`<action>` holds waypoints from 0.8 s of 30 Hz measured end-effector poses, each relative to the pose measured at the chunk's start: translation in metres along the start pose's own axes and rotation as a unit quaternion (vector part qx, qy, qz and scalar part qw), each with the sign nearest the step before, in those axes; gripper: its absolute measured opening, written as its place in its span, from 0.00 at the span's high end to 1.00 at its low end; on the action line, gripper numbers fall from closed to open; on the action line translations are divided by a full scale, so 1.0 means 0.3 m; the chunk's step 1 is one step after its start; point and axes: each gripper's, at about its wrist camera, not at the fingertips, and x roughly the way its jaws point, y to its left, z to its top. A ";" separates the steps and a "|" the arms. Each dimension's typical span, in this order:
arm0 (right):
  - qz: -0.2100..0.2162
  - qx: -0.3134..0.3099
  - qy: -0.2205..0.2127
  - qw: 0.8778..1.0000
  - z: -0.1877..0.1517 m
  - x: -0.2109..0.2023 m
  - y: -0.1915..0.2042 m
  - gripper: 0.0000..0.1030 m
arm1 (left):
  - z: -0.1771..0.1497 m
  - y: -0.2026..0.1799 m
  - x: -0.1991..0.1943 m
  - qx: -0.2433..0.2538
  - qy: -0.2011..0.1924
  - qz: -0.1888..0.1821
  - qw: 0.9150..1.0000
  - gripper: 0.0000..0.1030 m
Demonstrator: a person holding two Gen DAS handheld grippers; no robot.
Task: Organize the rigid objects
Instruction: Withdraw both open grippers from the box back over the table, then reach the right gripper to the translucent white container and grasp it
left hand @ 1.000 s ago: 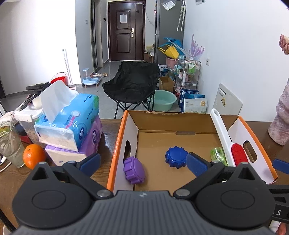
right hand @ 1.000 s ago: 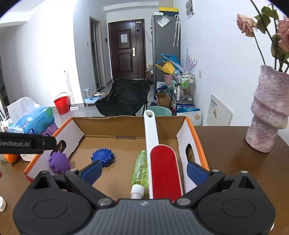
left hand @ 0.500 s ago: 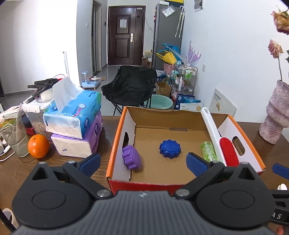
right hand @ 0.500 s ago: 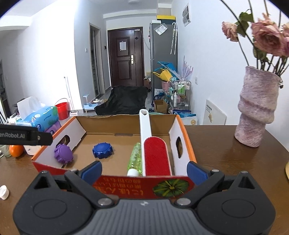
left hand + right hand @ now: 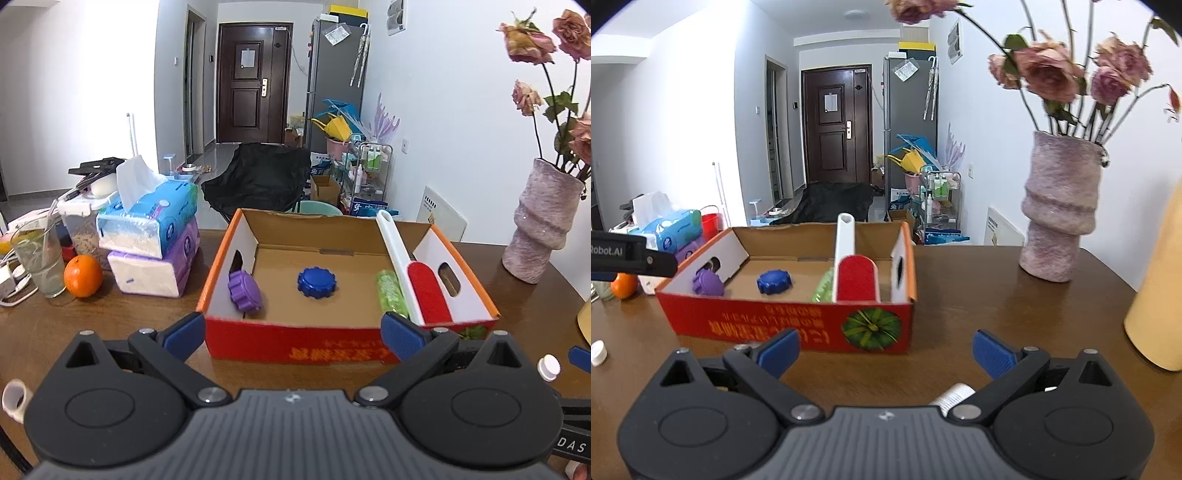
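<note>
Nearest, left gripper (image 5: 293,334) and right gripper (image 5: 884,349), both spread wide and holding nothing, above the dark brown wooden worktop (image 5: 979,295). Just beyond the blue fingertips, a red-fronted cardboard box (image 5: 295,349), open-topped, sitting mid-worktop. Inside: purple gear-shaped cap (image 5: 244,291) leaning against the left wall, blue gear-shaped cap (image 5: 317,282) flat on the floor of the box, green bottle (image 5: 390,297) lying beside a white-handled red lint brush (image 5: 428,291) propped along the right wall. Small white cap (image 5: 549,367) loose on the worktop near the front edge. Toward the left edge, orange (image 5: 82,276), glass (image 5: 38,262) and stacked tissue packs (image 5: 155,236). Toward the right far corner, pink vase (image 5: 1060,210) with dried roses. Past the far edge, black folding chair (image 5: 258,181), cluttered rack, grey refrigerator (image 5: 336,77), white walls, dark brown door (image 5: 253,83) farthest off.
</note>
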 end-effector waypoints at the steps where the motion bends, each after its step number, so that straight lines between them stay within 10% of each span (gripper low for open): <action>1: 0.001 -0.001 0.001 1.000 -0.007 -0.014 -0.012 0.03 | -0.012 -0.010 -0.014 -0.002 0.000 0.003 1.000 0.00; 24: 0.025 -0.017 0.006 1.000 -0.180 -0.336 -0.325 0.04 | -0.250 -0.219 -0.351 -0.021 0.014 0.045 0.999 0.00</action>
